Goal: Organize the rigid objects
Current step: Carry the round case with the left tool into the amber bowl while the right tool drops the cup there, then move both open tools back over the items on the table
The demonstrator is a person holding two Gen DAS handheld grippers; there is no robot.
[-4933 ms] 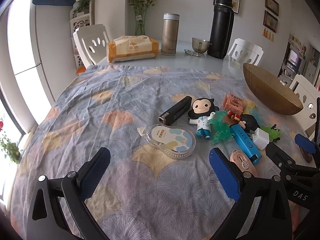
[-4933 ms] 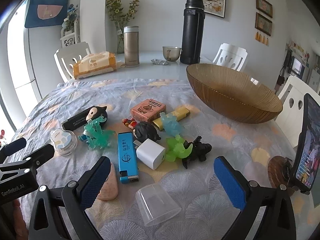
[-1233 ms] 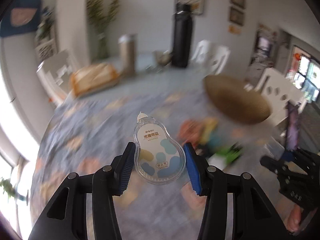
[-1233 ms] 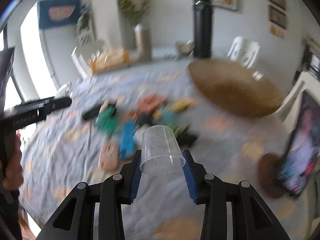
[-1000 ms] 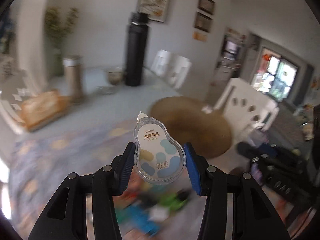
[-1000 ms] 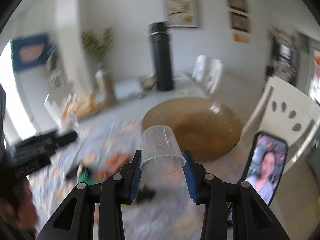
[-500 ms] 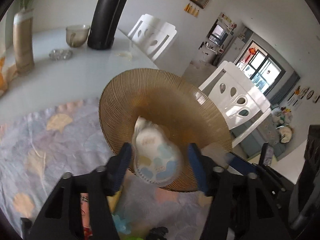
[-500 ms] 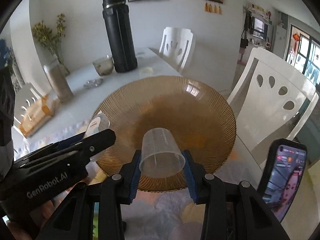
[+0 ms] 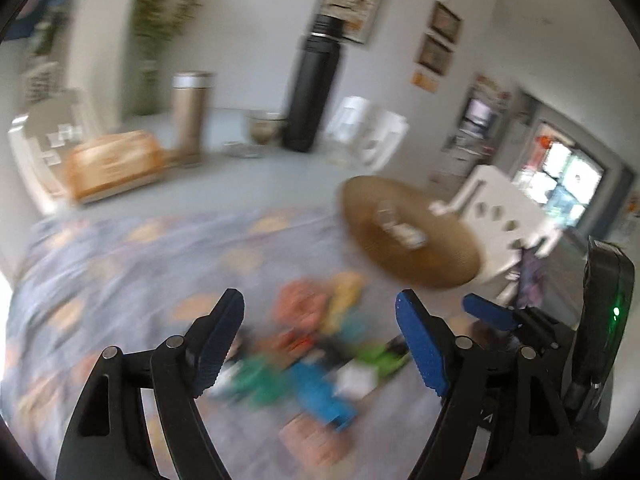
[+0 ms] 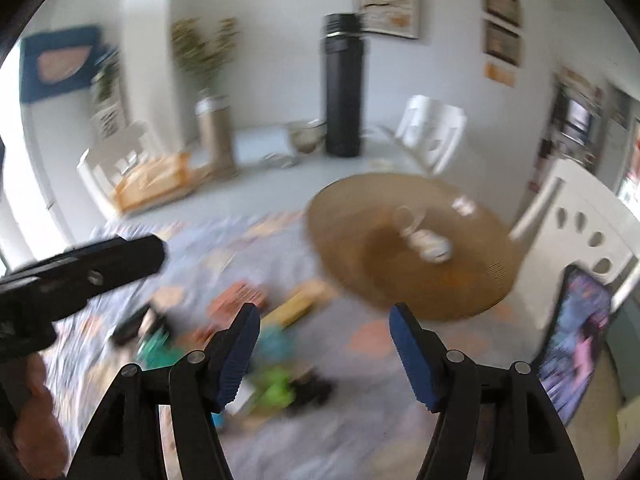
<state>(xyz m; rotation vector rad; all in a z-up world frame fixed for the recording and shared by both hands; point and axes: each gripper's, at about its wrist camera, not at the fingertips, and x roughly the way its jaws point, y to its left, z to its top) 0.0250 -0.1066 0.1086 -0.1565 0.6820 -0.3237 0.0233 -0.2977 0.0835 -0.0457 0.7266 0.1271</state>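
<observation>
Cup [image 10: 408, 216], tape dispenser [image 10: 434, 249] now in bowl [image 10: 352, 248]

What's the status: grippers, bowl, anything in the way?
Left gripper and right gripper open, empty, jaws just opened. Two pale items in bowl. Toy pile left on cloth, blurred. Nothing blocking.

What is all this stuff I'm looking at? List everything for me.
bowl: one, amber ribbed, right side of the table, two pale items inside, blurred
flask: one, tall black, far end of table
tumbler: one, gold, left of the flask
small cup: one, pale, beside the flask
tissue pack: one, orange, far left
toy pile: several, mixed colours, on the tablecloth, too blurred to count
tablecloth: one, blue-grey patterned
phone: one, screen lit, right edge
chairs: white, around the table
left gripper: open, empty
right gripper: open, empty
</observation>
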